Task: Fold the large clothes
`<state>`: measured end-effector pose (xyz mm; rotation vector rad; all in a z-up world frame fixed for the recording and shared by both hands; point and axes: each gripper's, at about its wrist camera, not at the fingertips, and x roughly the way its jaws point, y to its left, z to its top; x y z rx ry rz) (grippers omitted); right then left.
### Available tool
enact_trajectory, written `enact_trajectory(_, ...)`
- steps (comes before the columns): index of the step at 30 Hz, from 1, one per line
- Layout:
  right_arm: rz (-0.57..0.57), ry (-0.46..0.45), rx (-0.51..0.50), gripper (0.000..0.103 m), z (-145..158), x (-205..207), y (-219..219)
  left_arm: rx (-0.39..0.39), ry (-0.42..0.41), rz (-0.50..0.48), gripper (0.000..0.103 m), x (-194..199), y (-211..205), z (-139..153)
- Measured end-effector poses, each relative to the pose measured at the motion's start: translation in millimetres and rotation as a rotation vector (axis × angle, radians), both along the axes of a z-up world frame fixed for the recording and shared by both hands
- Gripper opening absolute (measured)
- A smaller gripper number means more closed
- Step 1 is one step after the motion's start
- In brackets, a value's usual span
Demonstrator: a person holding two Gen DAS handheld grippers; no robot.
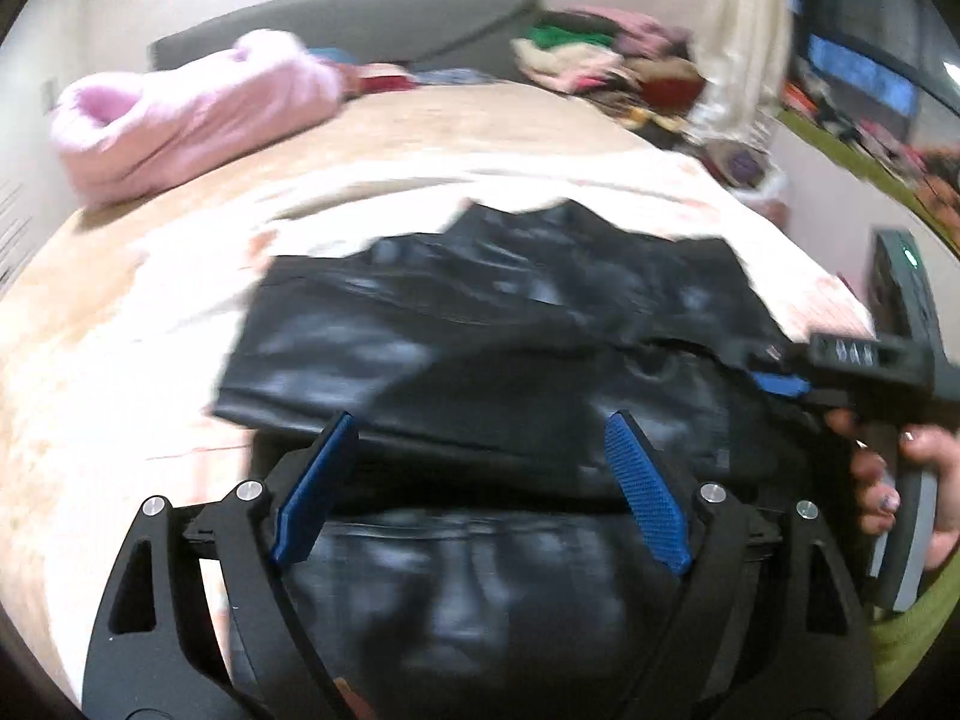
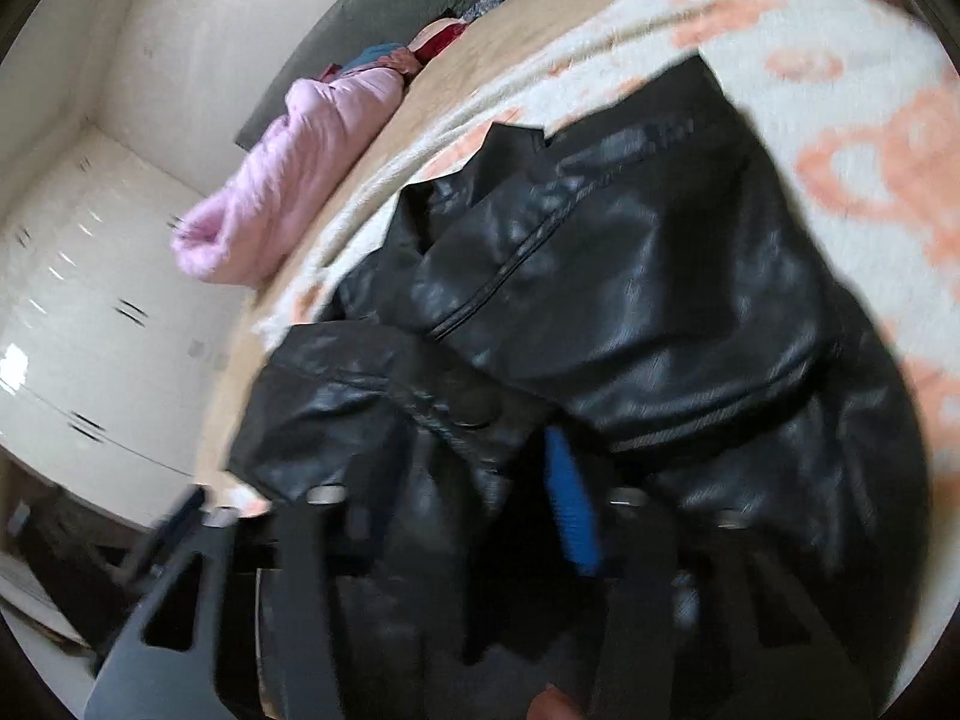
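Observation:
A black leather jacket (image 1: 492,324) lies folded over on a white blanket with orange hearts on the bed. My left gripper (image 1: 480,462) is open, its blue pads (image 1: 645,492) spread just above the jacket's near part. My right gripper (image 1: 774,384) shows at the right of the left wrist view, held by a hand, its blue pad at the jacket's right edge. In the right wrist view the jacket (image 2: 630,276) fills the middle and covers the right gripper's fingers; one blue pad (image 2: 570,504) shows among the folds. The frames are blurred.
A pink padded garment (image 1: 192,114) lies at the bed's far left. A pile of mixed clothes (image 1: 600,60) sits at the far right by the grey headboard (image 1: 360,18). The blanket (image 2: 840,90) spreads to the right. White drawers (image 2: 78,312) stand beside the bed.

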<state>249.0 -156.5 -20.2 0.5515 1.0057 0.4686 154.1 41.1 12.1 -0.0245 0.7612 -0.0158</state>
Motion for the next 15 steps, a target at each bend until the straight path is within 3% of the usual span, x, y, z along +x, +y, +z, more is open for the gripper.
enact_trajectory(2,0.010,-0.060,-0.033,0.027,13.4,3.5,2.3,-0.012,-0.002,0.057,0.077,-0.7,20.1,3.4)
enact_trajectory(4,0.026,-0.133,-0.063,0.009,29.4,6.7,4.7,-0.039,0.007,0.136,0.082,0.2,43.8,5.3)
enact_trajectory(11,0.085,-0.456,-0.156,0.004,112.2,11.1,-1.8,-0.091,-0.008,0.243,0.086,-4.8,78.8,16.0)
enact_trajectory(15,0.061,-0.564,-0.244,0.004,121.5,9.4,-13.4,-0.116,-0.019,0.241,0.088,4.4,82.1,21.5)
